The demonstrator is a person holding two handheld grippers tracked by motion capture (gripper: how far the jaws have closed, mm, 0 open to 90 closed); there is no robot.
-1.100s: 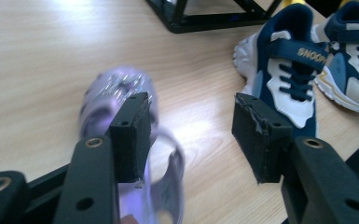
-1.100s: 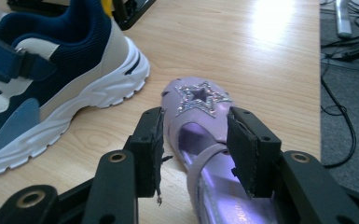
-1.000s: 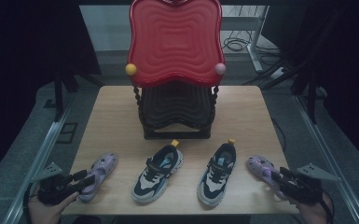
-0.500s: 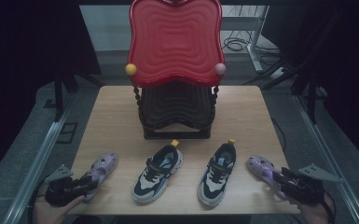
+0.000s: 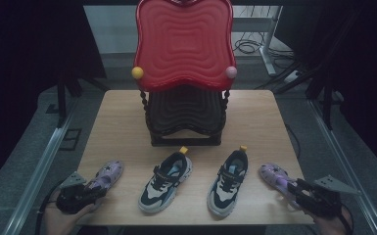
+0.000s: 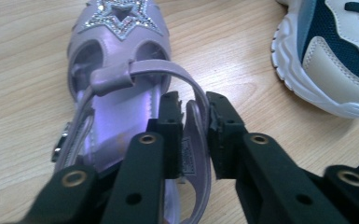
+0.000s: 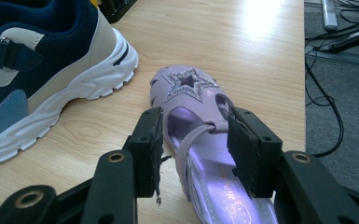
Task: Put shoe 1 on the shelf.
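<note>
Two purple star sandals lie at the table's front corners. The left sandal (image 5: 106,175) (image 6: 121,28) has its heel wall pinched between the jaws of my left gripper (image 5: 94,192) (image 6: 193,105), which is shut on it from behind. The right sandal (image 5: 272,174) (image 7: 186,88) lies flat. My right gripper (image 5: 288,188) (image 7: 196,122) stands open over its heel end, one jaw on each side of the strap, with gaps to the shoe.
Two navy, white and blue sneakers (image 5: 166,181) (image 5: 227,182) stand between the sandals, toes toward me. A dark tiered rack with a red wavy top (image 5: 183,44) occupies the middle back of the wooden table (image 5: 117,122). Cables lie on the floor at the right.
My left gripper has shifted slightly along the left sandal's heel. The right gripper and all shoes have stayed in place.
</note>
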